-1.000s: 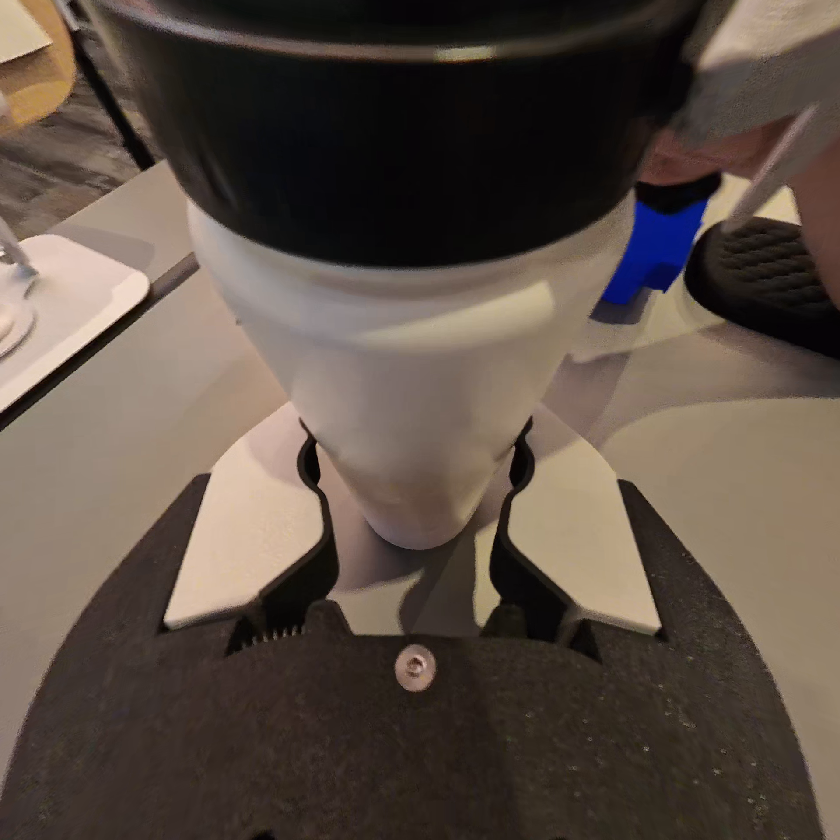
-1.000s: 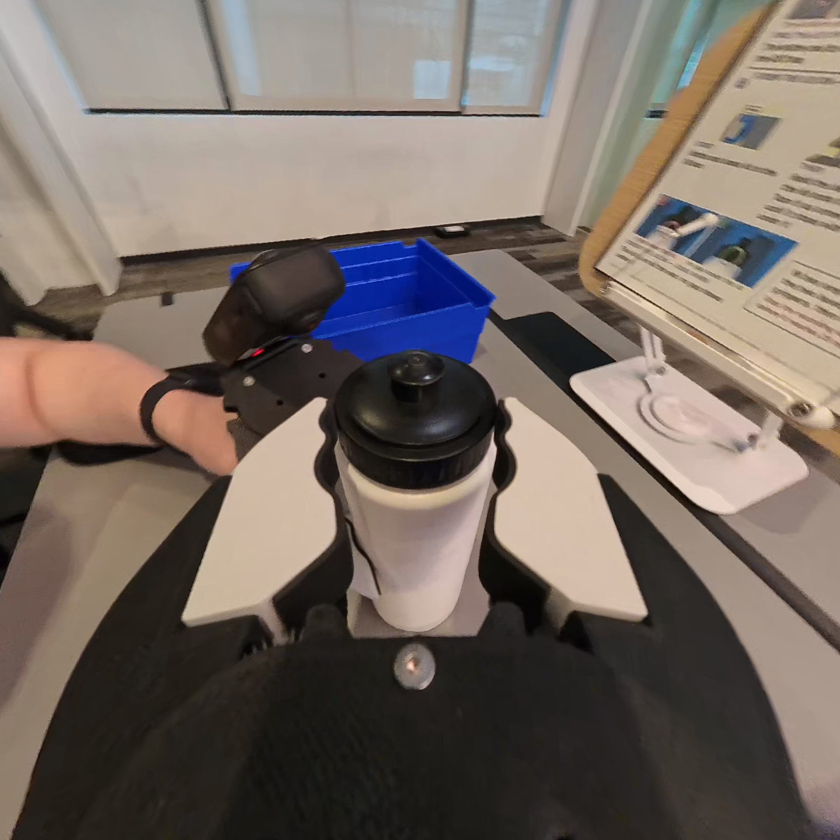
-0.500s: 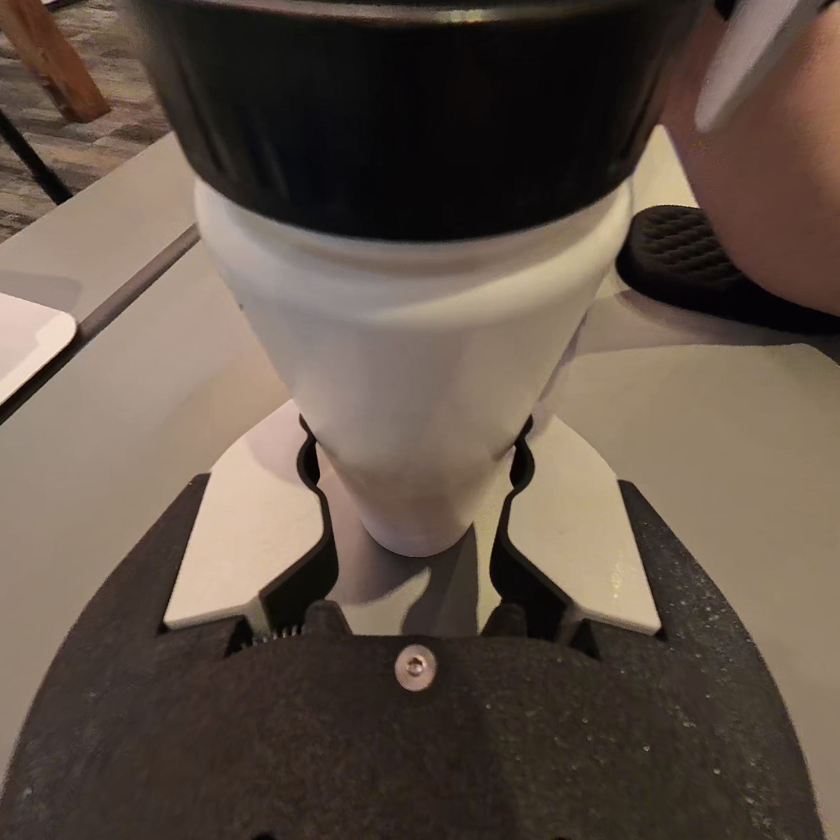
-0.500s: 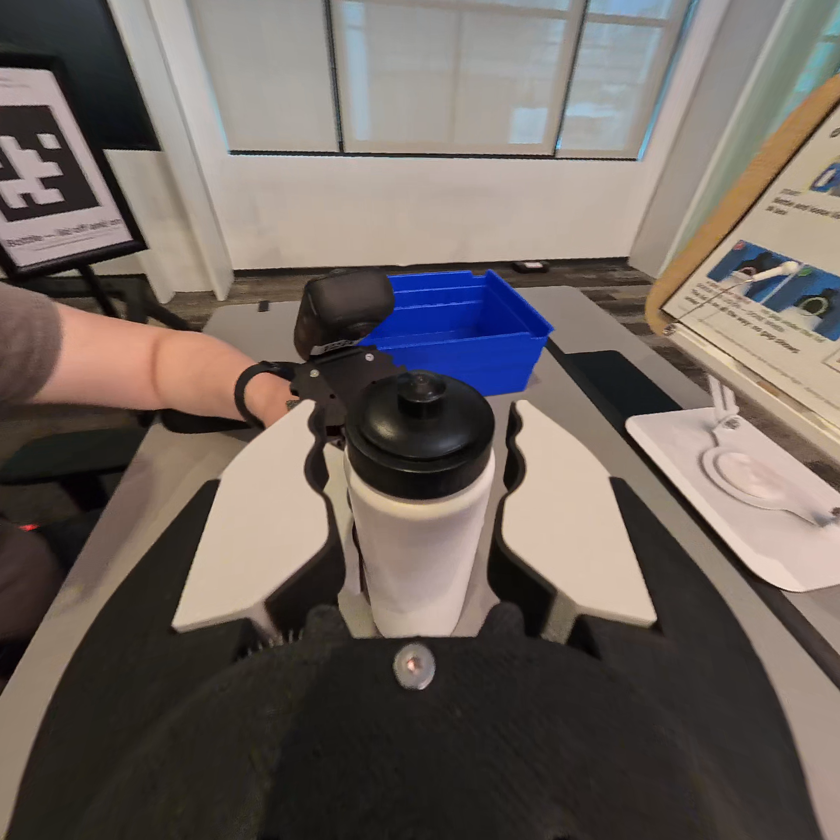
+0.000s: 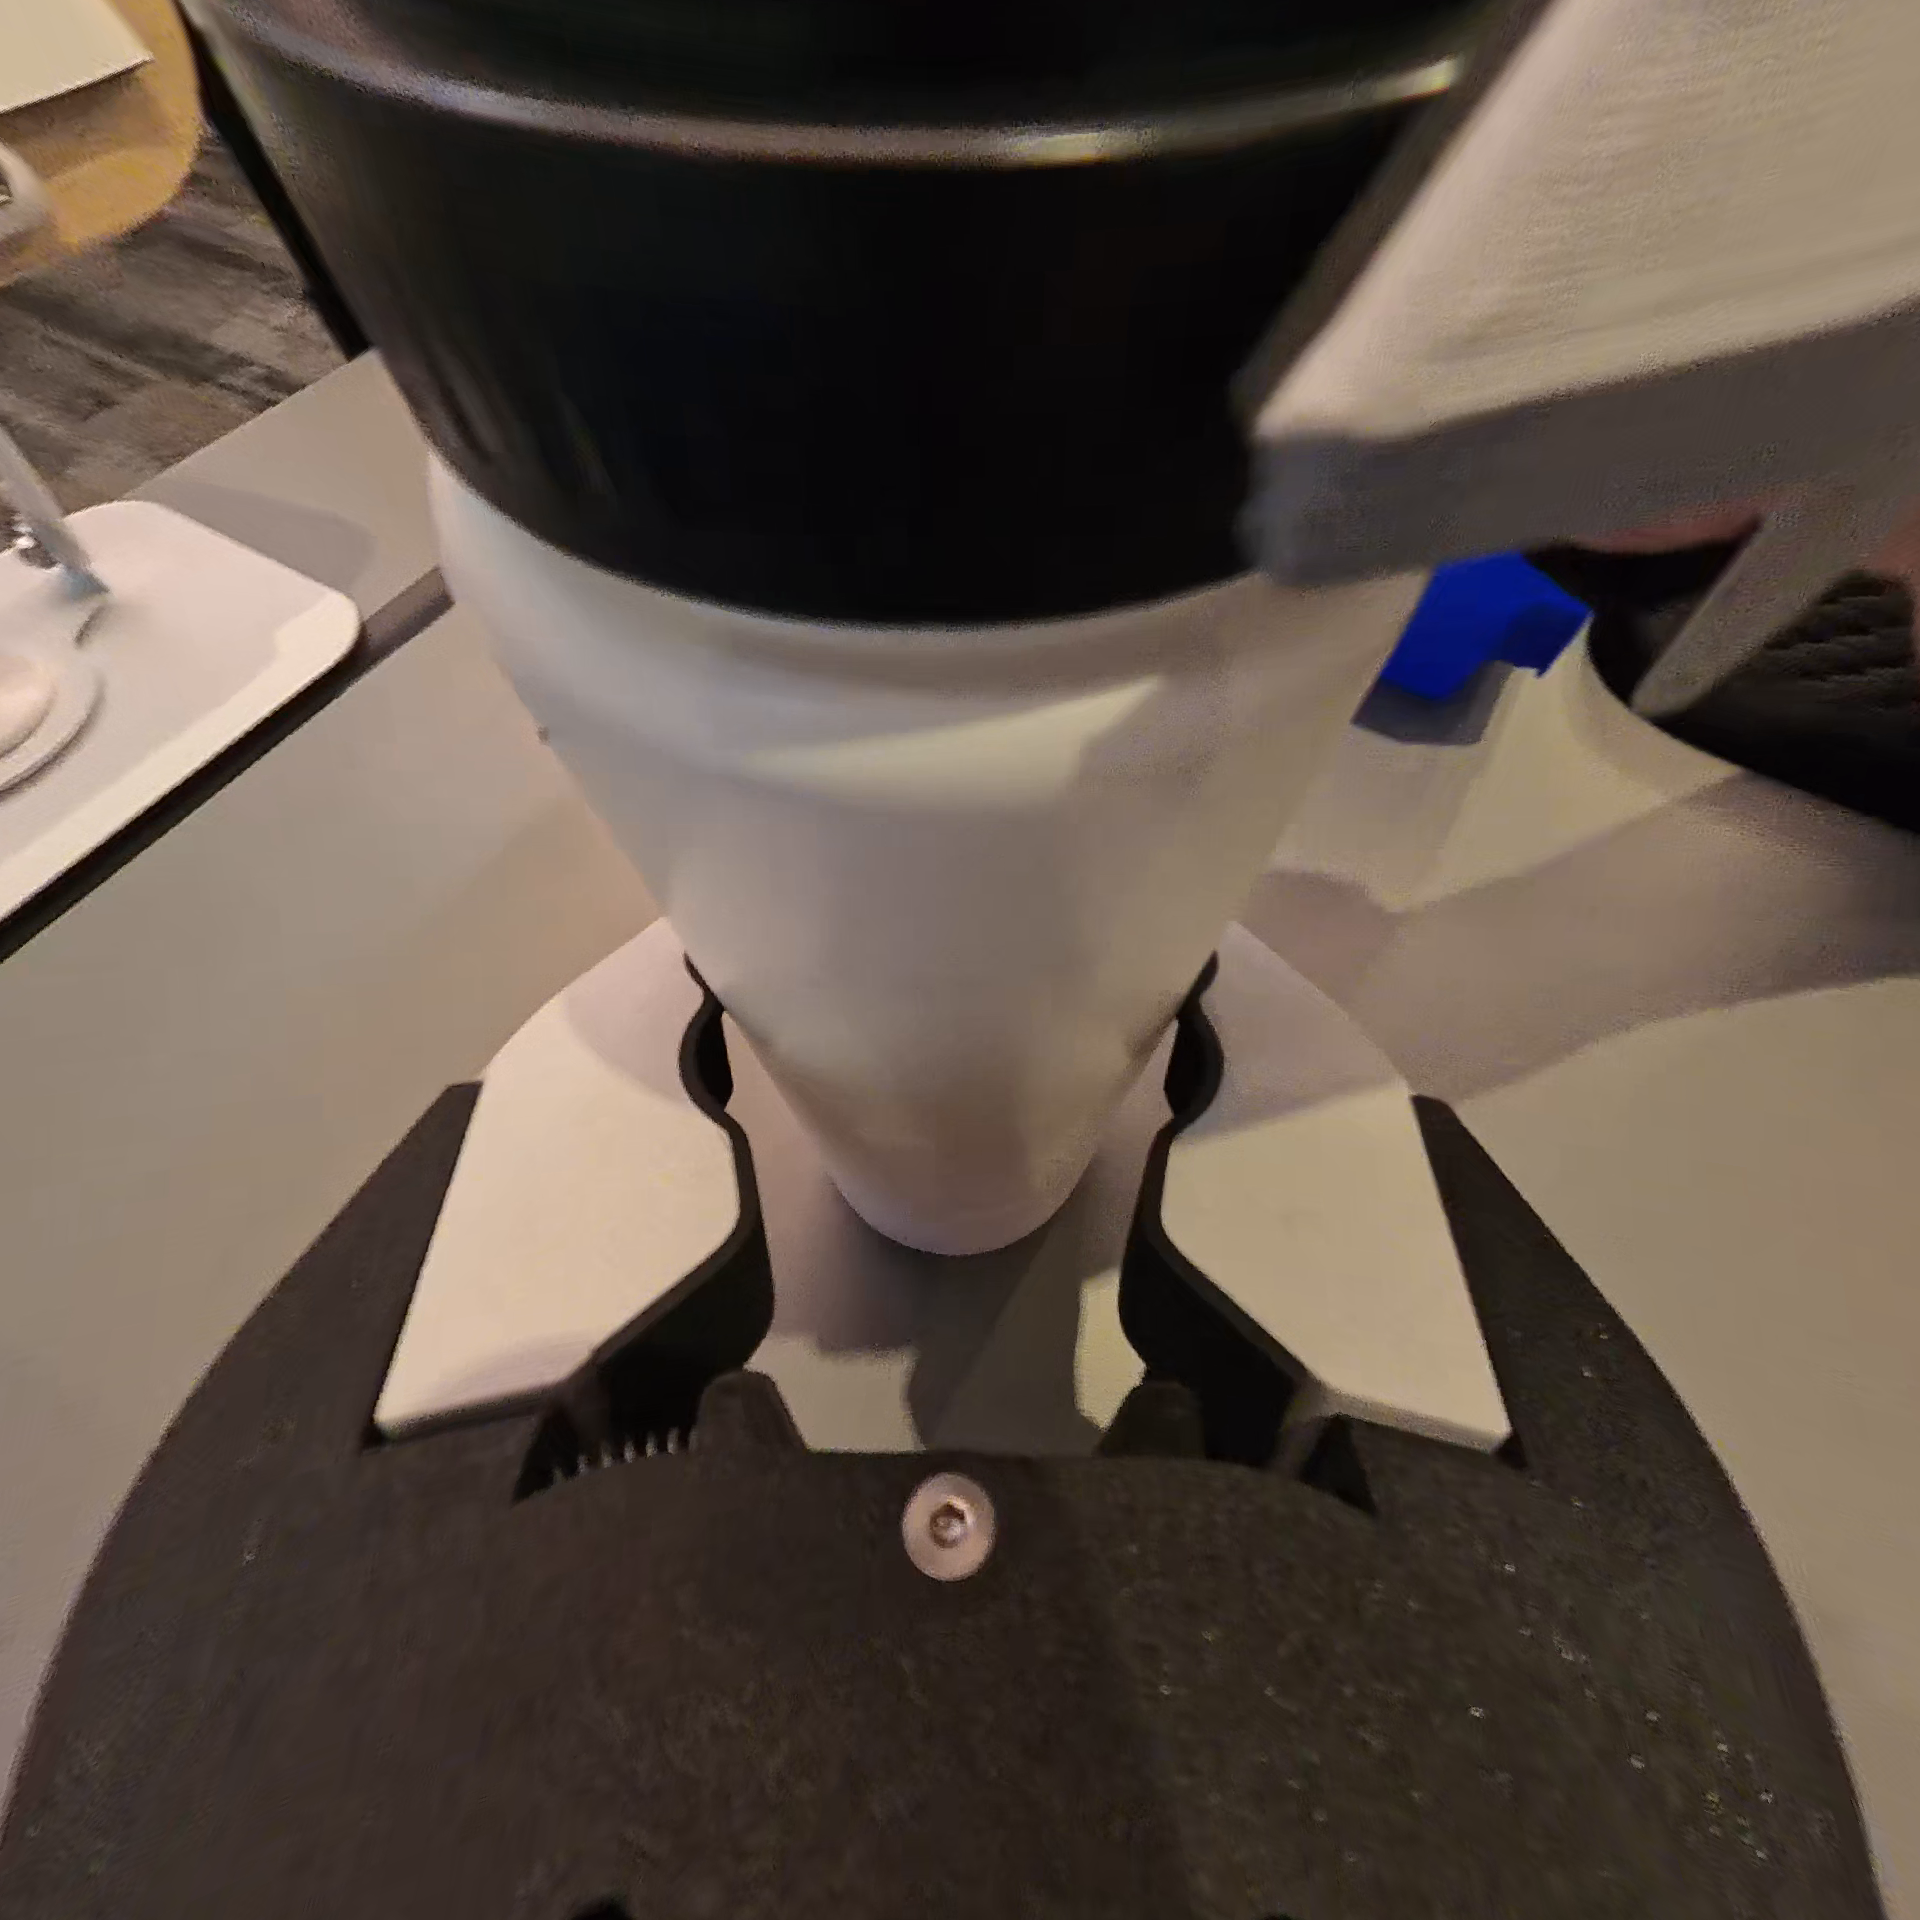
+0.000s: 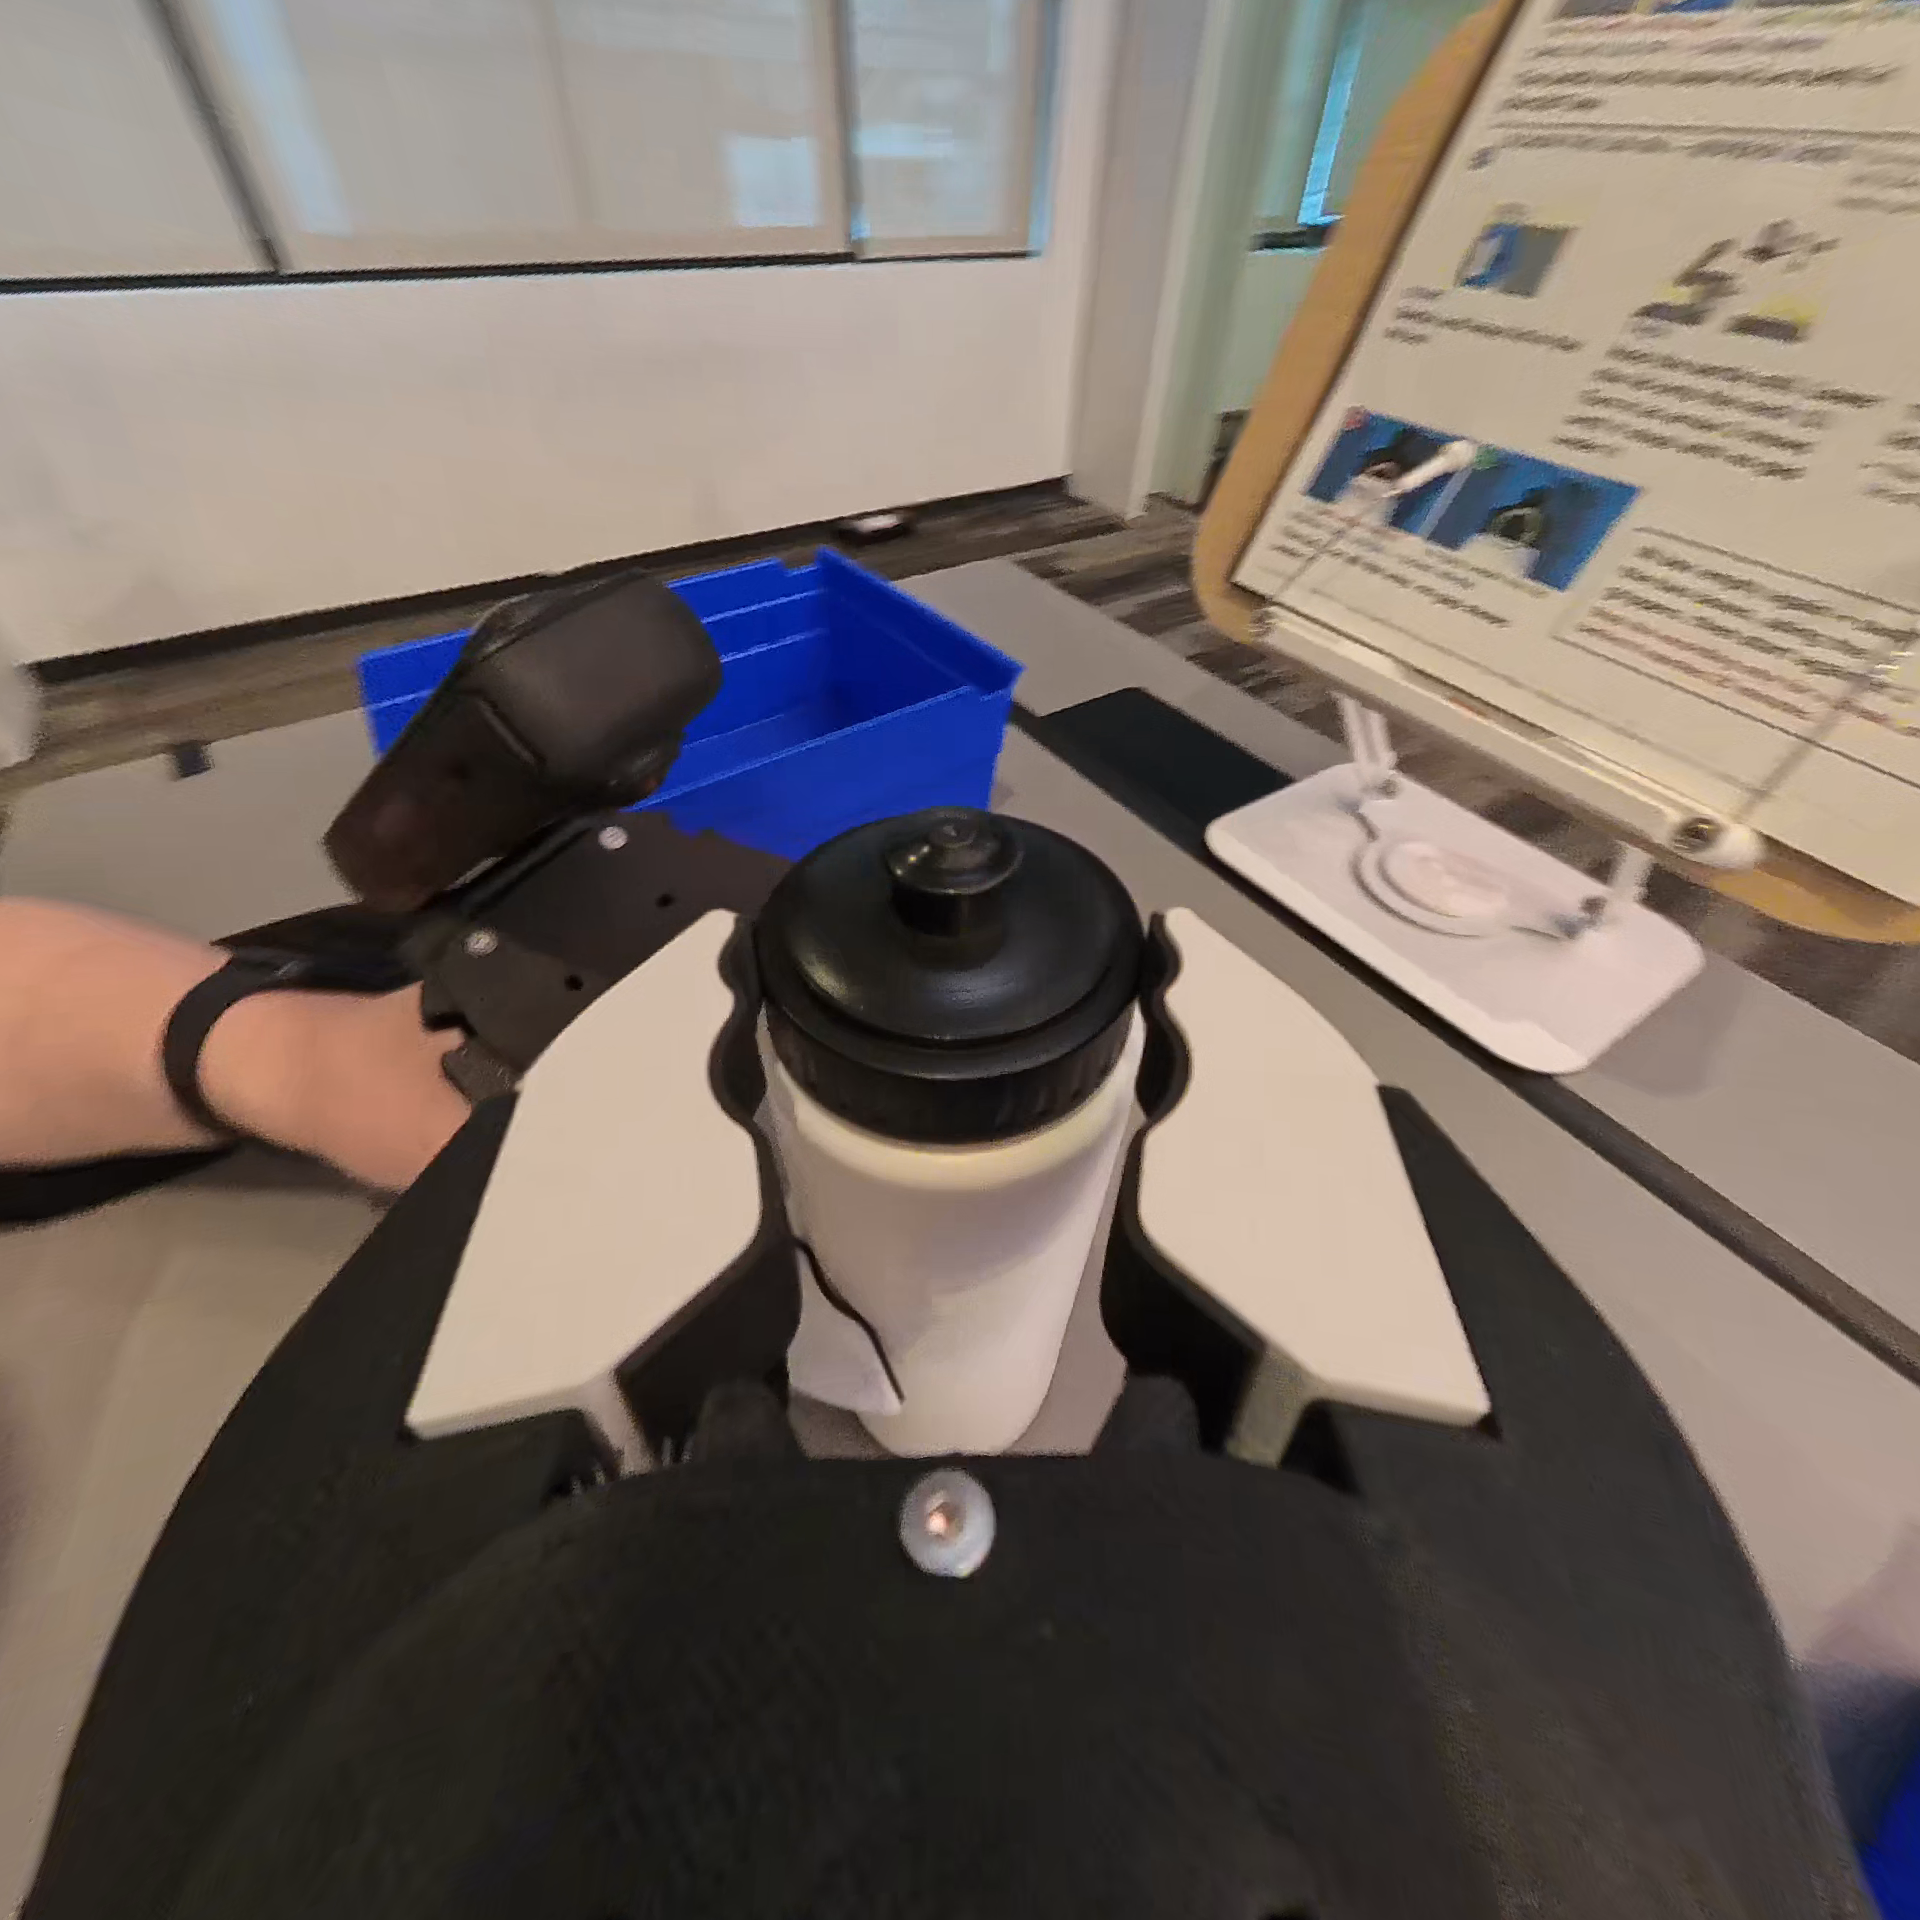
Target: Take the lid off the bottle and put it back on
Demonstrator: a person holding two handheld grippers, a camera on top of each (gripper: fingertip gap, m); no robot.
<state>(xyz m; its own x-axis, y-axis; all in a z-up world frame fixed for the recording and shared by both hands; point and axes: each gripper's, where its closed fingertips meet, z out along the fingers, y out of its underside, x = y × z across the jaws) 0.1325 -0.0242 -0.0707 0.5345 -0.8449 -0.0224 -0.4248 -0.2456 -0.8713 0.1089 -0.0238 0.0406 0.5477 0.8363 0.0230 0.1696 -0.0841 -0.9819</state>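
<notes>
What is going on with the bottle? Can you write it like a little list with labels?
bottle: white bottle, upright on the grey table
lid: black lid, on the bottle, spout on top
left hand-held gripper: shut on the bottle's lower body
right hand-held gripper: fingers on either side of the lid, touching it
behind: blue bin
right side: instruction board on a white stand

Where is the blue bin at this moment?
In the right wrist view the blue bin sits on the grey table, behind the bottle and partly hidden by the left tongs' camera.
</notes>
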